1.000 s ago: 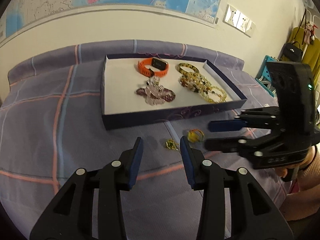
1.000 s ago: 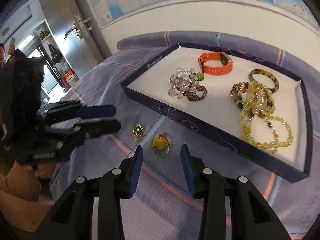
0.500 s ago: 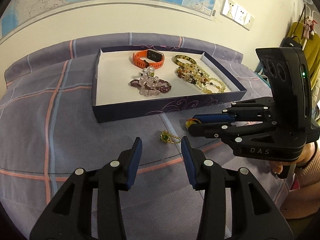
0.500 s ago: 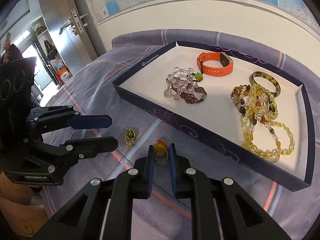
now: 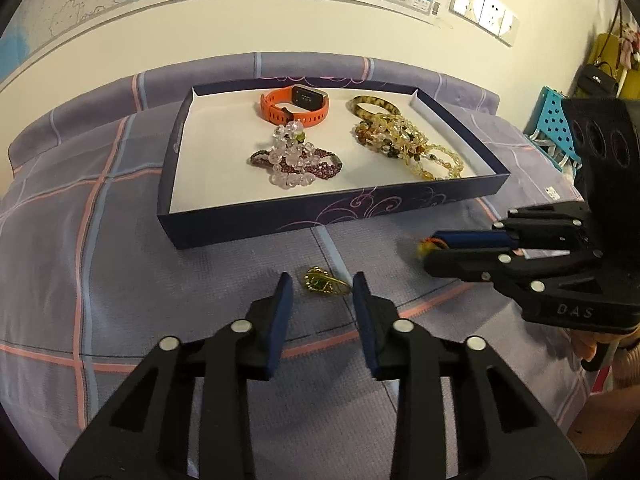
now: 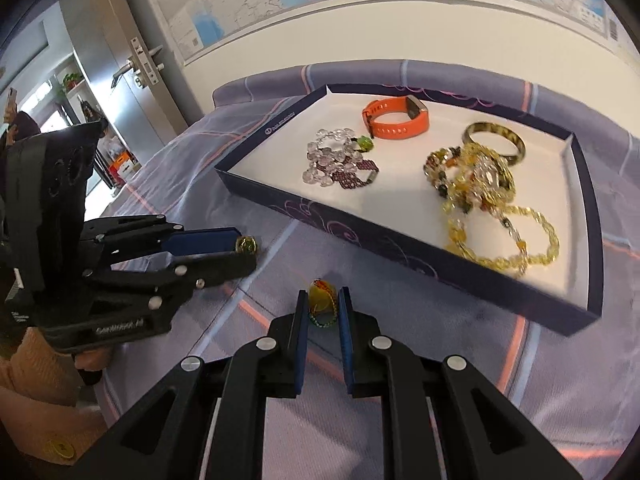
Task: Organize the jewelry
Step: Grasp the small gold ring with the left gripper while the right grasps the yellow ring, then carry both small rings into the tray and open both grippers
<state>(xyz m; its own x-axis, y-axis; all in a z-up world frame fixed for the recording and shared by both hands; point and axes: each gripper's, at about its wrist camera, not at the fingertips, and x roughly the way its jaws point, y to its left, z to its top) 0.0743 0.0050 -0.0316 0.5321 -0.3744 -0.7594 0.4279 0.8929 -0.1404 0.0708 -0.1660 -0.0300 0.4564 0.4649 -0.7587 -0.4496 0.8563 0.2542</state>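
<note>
Left hand-held gripper [image 5: 322, 294]: its jaws are closing now, after standing wider a second ago. The green-and-gold ring [image 5: 325, 282] lies on the bed between the blue pads [image 5: 280, 318]; the pad at 3 o'clock of the ring is at its edge, the other pad is not yet on it, so it is not gripped.

Green-and-gold ring, place: on the purple checked bedspread [image 5: 100, 280], at 6 o'clock of the tray, outside it.

Tray [image 5: 248, 228]: a dark blue box lid with a white floor; it already holds the orange watch [image 5: 294, 105], the clear and dark red bead bracelets [image 5: 294, 158] and the yellow bead strands [image 5: 404, 140].

Yellow-orange piece [image 6: 322, 300]: a second ago it lay free on the bedspread; now it sits between the pads of the right hand-held gripper [image 6: 323, 306].

Right hand-held gripper: it has come together and is clamped on the yellow-orange piece.

Meaning for the task: I judge that both loose pieces are being picked at the same time; the right one looks ready to be carried toward 12 o'clock into the tray, the left one still needs its grip finished.
</note>
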